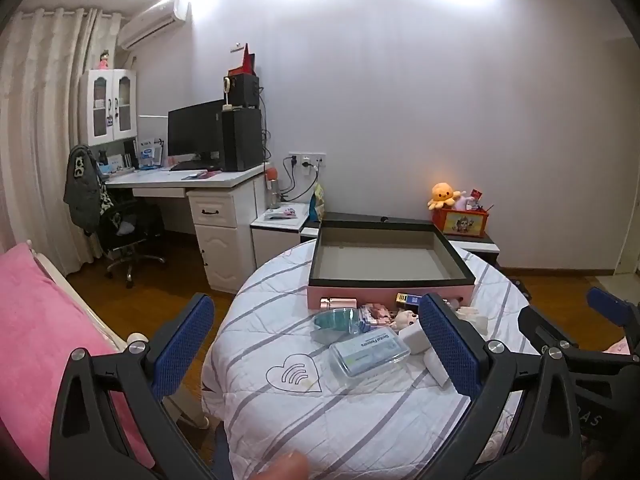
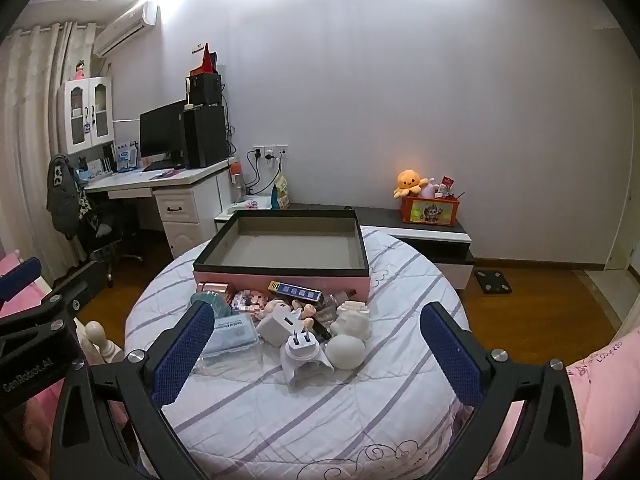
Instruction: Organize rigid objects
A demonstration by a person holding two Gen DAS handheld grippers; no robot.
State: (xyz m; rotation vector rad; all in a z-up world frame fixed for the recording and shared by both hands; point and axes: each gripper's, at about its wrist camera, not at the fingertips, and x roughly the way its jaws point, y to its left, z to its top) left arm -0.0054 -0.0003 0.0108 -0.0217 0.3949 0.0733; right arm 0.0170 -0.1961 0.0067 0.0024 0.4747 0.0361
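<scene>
Fingers (image 2: 182,354) spread on both; box (image 2: 280,248) w/ nothing inside.

pink box (image 2: 280,280), purple-striped white quilt (image 2: 280,412), perhaps teal dish (image 1: 334,319)

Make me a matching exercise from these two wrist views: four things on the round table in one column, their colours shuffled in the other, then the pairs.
Things:
1. storage box, outer side
2. plug adapter
3. gripper pads
4. round dish

Colours:
A. blue
B. white
C. teal
D. pink

Pairs: 1-D, 2-B, 3-A, 4-C

Both the right gripper and the left gripper are open above the table.
</scene>
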